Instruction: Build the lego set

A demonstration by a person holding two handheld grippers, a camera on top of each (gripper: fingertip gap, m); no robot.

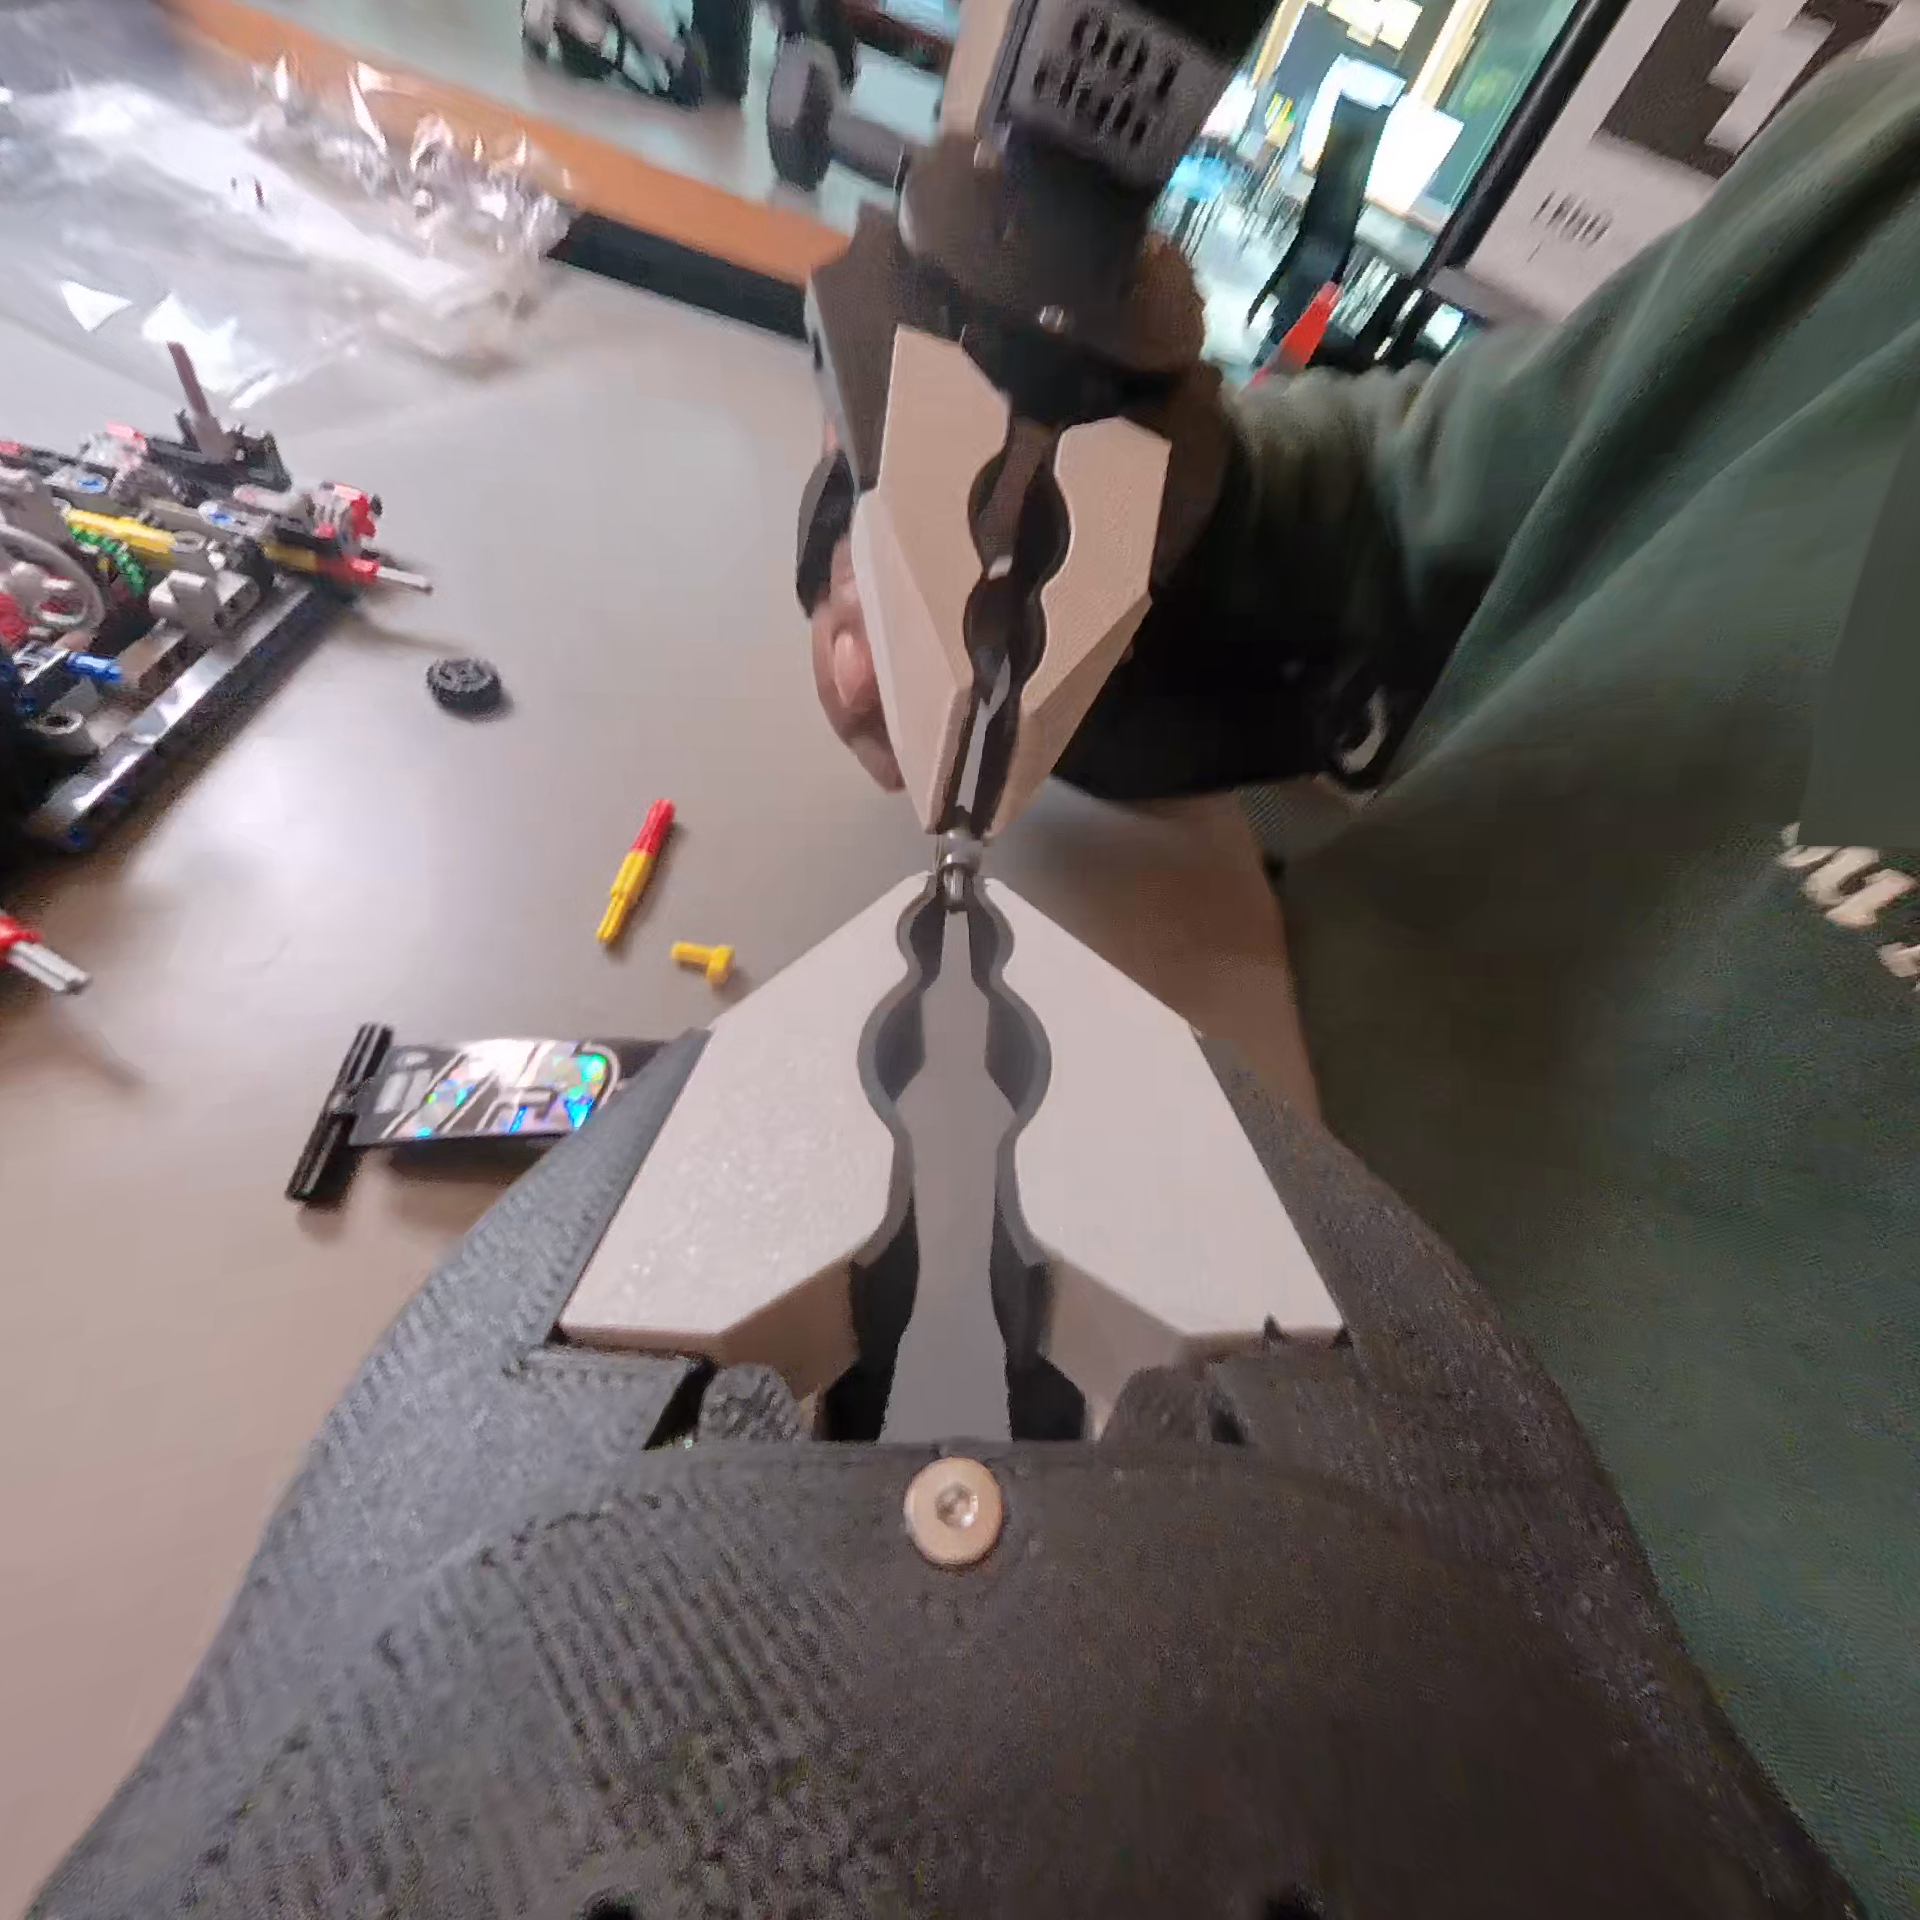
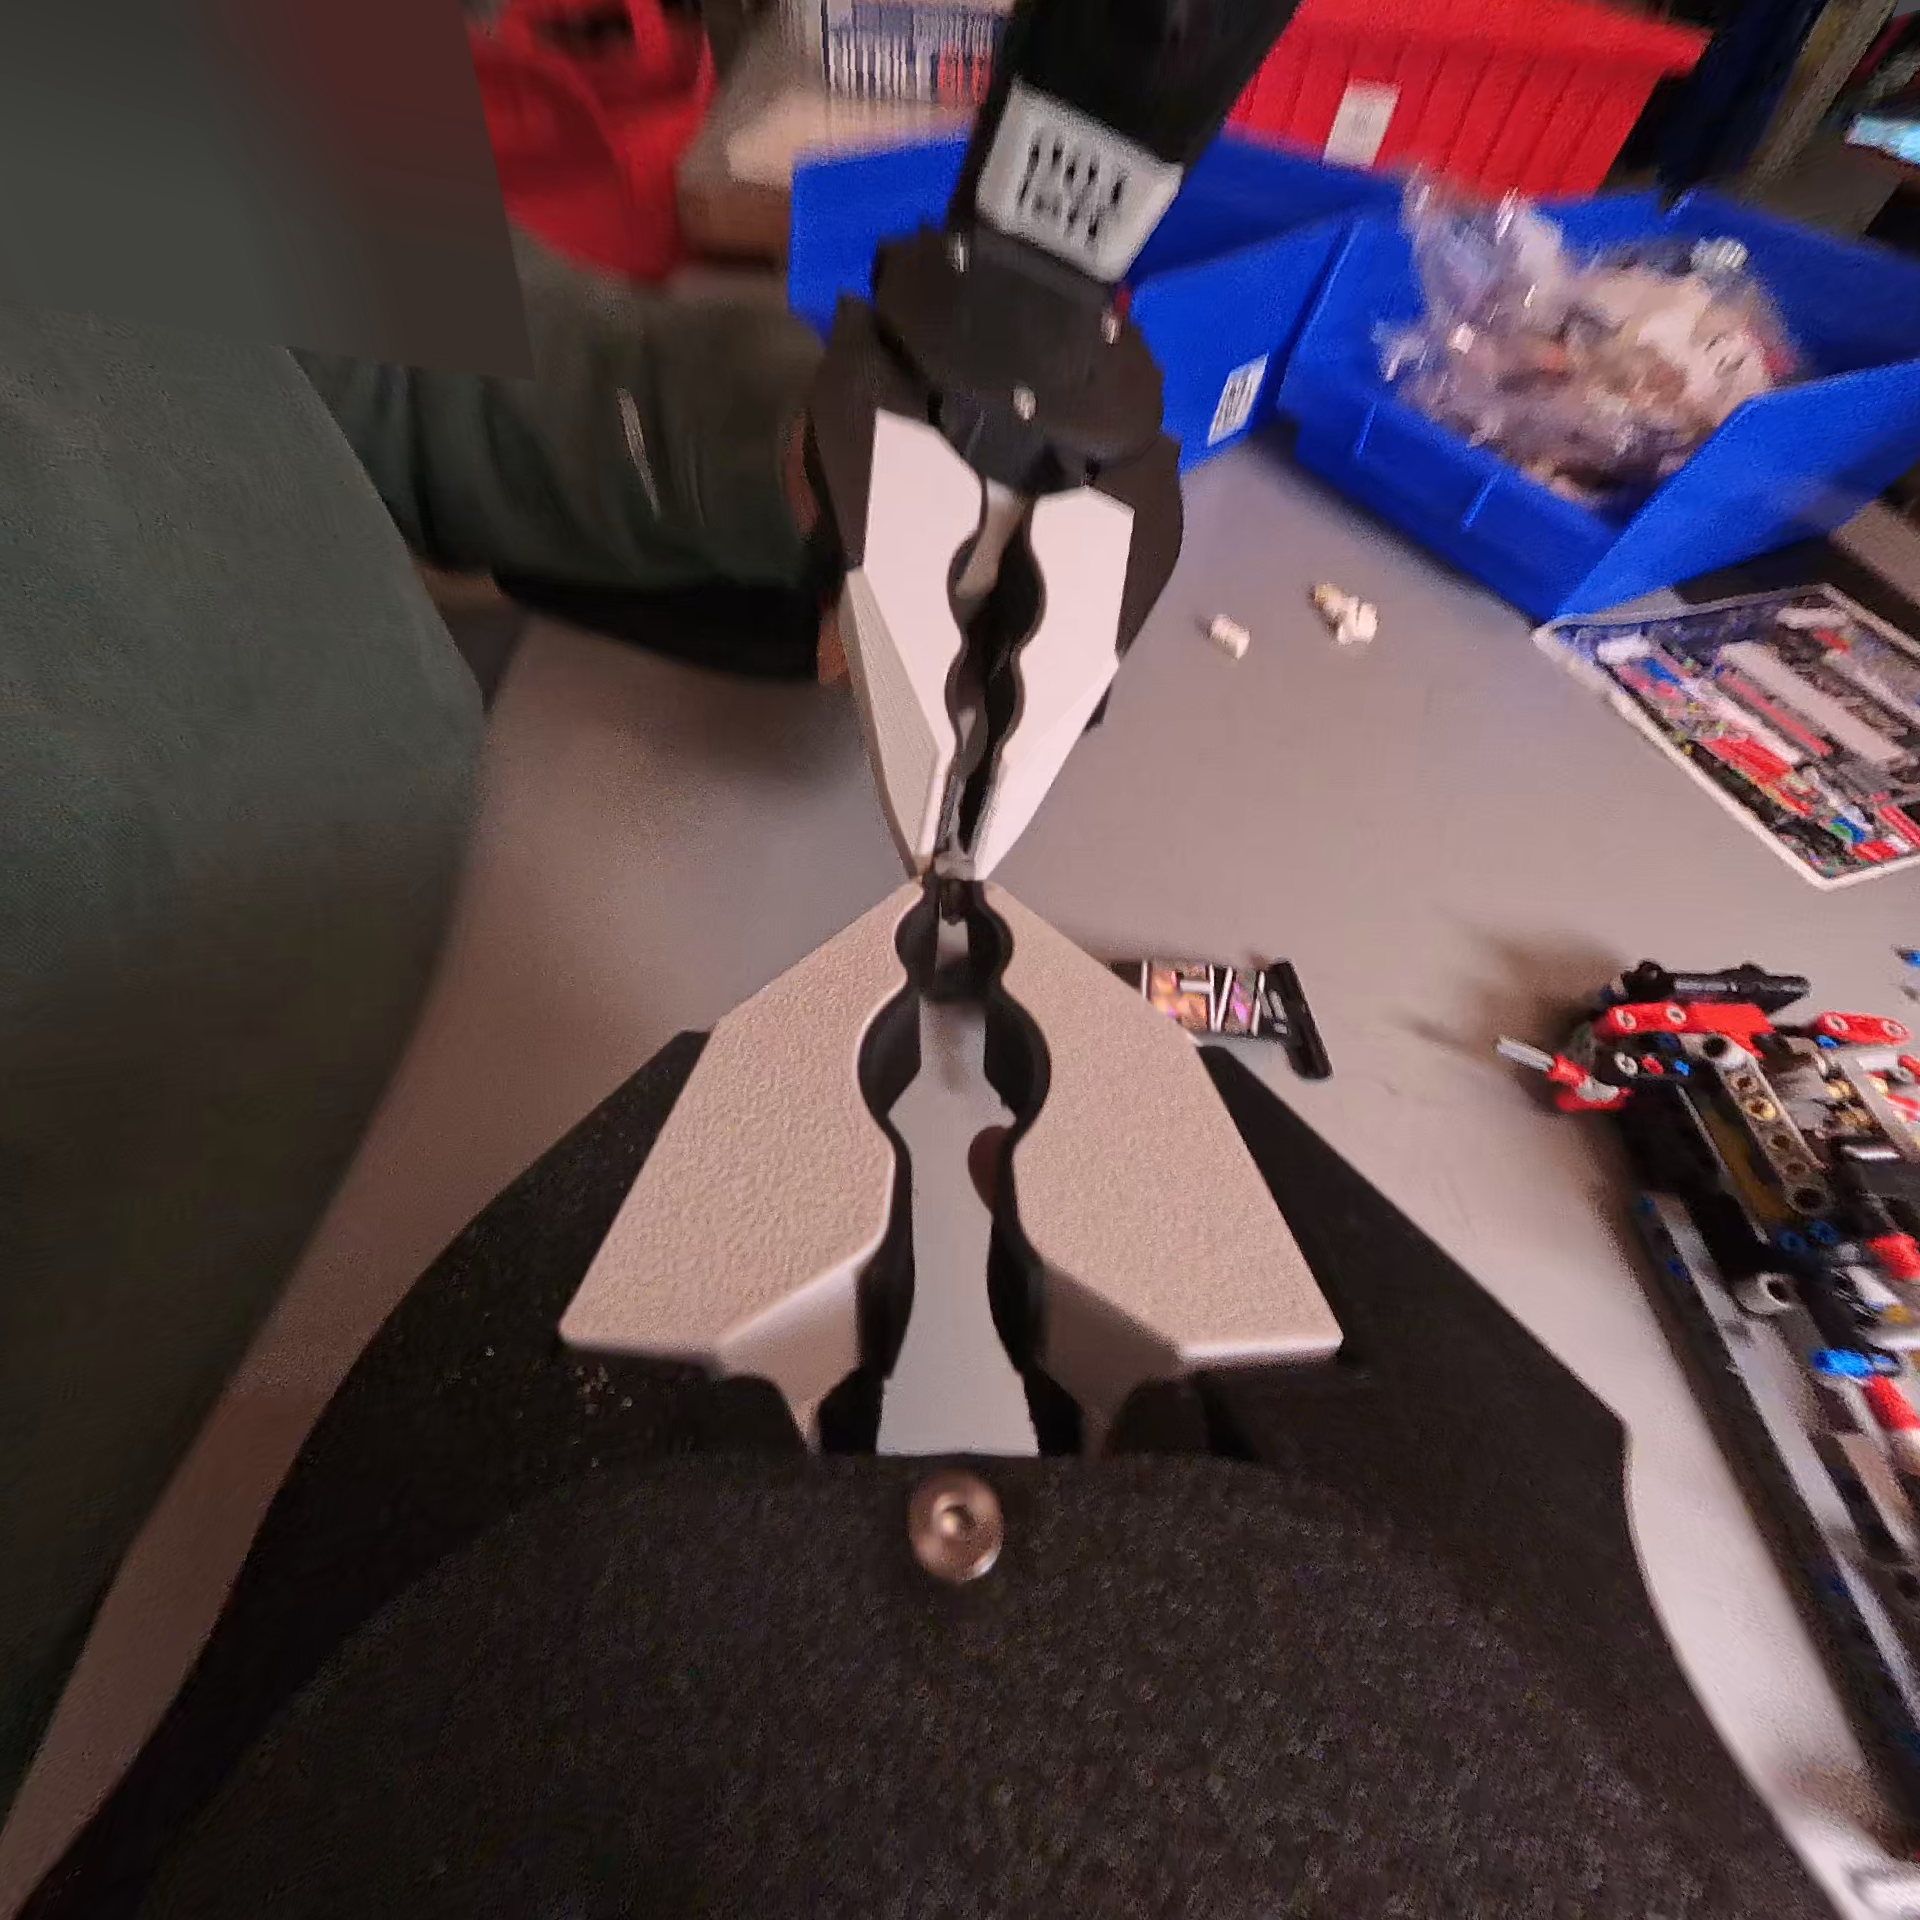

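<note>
My left gripper (image 1: 951, 896) and right gripper (image 2: 951, 906) meet tip to tip above the grey table (image 1: 520, 436). Both are shut, and a small dark grey lego piece (image 1: 956, 864) sits pinched between the two sets of tips. In the left wrist view the right gripper (image 1: 962, 823) comes down from above; in the right wrist view the left gripper (image 2: 952, 862) does the same. The piece (image 2: 951, 883) is mostly hidden by the fingertips. The partly built lego model (image 1: 156, 561) lies on the table to the left, apart from both grippers, and also shows in the right wrist view (image 2: 1766, 1143).
A black gear (image 1: 464, 686), a red and yellow pin (image 1: 636, 868), a yellow pin (image 1: 704, 956) and a black panel with a shiny sticker (image 1: 468, 1101) lie loose. Clear plastic bags (image 1: 312, 208), blue bins (image 2: 1558, 436), a booklet (image 2: 1766, 717) and a person's green sleeve (image 1: 1558, 727) surround them. Only a small space, under 4 cm, lies between the two pairs of fingers. The partly built lego model (image 1: 156, 561) is about 25 centimetres from both grippers' fingertips.
</note>
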